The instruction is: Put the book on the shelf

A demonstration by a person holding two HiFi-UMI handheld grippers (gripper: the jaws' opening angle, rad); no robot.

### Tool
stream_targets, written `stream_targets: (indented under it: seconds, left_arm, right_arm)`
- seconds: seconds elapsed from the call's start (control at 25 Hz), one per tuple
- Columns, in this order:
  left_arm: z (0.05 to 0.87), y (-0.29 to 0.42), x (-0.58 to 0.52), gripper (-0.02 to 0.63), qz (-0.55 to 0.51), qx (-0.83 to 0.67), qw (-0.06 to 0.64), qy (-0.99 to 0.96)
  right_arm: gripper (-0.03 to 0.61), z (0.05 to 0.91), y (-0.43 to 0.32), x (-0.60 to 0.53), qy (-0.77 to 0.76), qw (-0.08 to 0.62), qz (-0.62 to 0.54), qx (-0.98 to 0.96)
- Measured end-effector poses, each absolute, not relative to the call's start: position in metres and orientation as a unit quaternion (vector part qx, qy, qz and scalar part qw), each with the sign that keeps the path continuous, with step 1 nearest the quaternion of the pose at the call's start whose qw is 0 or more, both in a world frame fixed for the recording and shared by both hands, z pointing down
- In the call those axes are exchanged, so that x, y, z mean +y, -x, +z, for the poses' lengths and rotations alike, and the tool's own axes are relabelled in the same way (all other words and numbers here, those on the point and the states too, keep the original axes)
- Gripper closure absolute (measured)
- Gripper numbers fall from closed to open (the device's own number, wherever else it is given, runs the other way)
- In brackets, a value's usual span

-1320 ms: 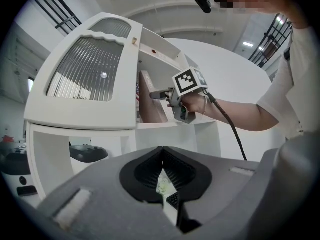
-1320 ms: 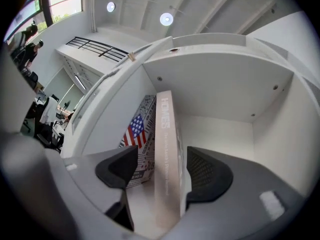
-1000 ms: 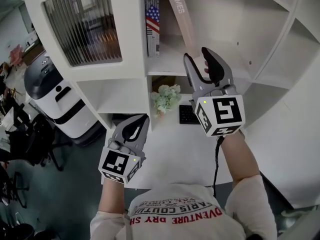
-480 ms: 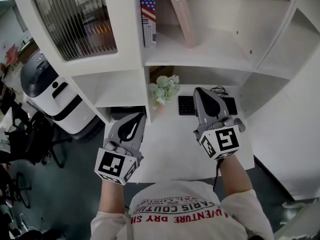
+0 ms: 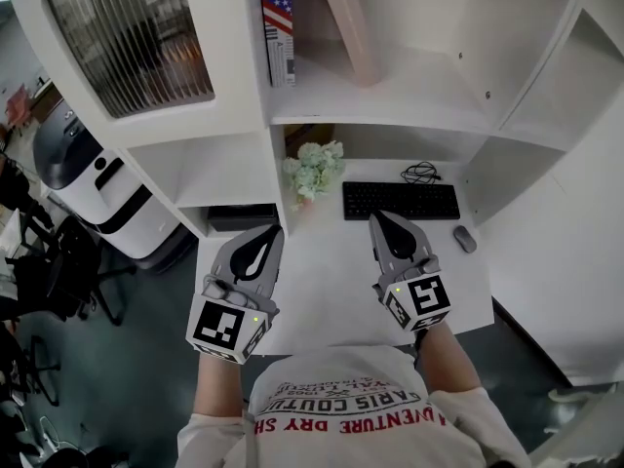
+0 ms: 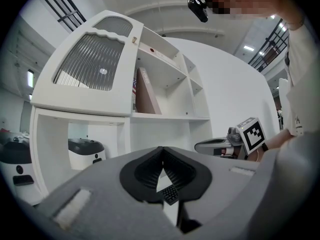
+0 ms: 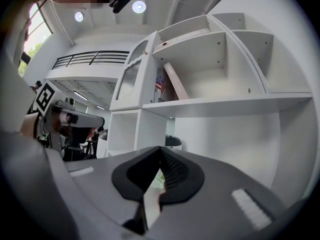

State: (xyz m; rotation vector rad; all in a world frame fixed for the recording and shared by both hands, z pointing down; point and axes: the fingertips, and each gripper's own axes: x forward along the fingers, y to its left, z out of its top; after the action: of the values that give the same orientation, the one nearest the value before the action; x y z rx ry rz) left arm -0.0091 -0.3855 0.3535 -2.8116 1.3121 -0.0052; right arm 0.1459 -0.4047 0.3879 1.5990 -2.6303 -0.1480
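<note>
The pinkish book (image 5: 349,27) leans tilted in the upper shelf bay (image 5: 390,96), next to an upright book with a flag spine (image 5: 278,22). It also shows in the left gripper view as the pinkish book (image 6: 147,91) and in the right gripper view as the pinkish book (image 7: 175,81). My right gripper (image 5: 380,220) is shut and holds nothing, low over the white desk (image 5: 322,291), far below the book. My left gripper (image 5: 270,232) is also shut and holds nothing, level beside it at the desk's left part.
On the desk under the shelf are a black keyboard (image 5: 401,200), a mouse (image 5: 465,239), a coiled cable (image 5: 421,173) and a bunch of pale flowers (image 5: 314,169). A ribbed glass cabinet door (image 5: 132,37) is at upper left, with a white machine (image 5: 97,178) on the floor.
My right gripper came down from beside the book on the shelf to desk height, and its jaws went from open to shut. The book stayed leaning on the shelf. The left gripper barely moved.
</note>
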Motion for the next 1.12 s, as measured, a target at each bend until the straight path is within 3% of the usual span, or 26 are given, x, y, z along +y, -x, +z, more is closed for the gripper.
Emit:
stream_targets:
  seconds: [1.12]
  left_arm:
    - [0.364, 0.011, -0.393, 0.609, -0.003, 0.439, 0.009, 0.899]
  right_arm:
    - [0.578, 0.4, -0.137, -0.408, -0.497, 0.03, -0.028, -0.867]
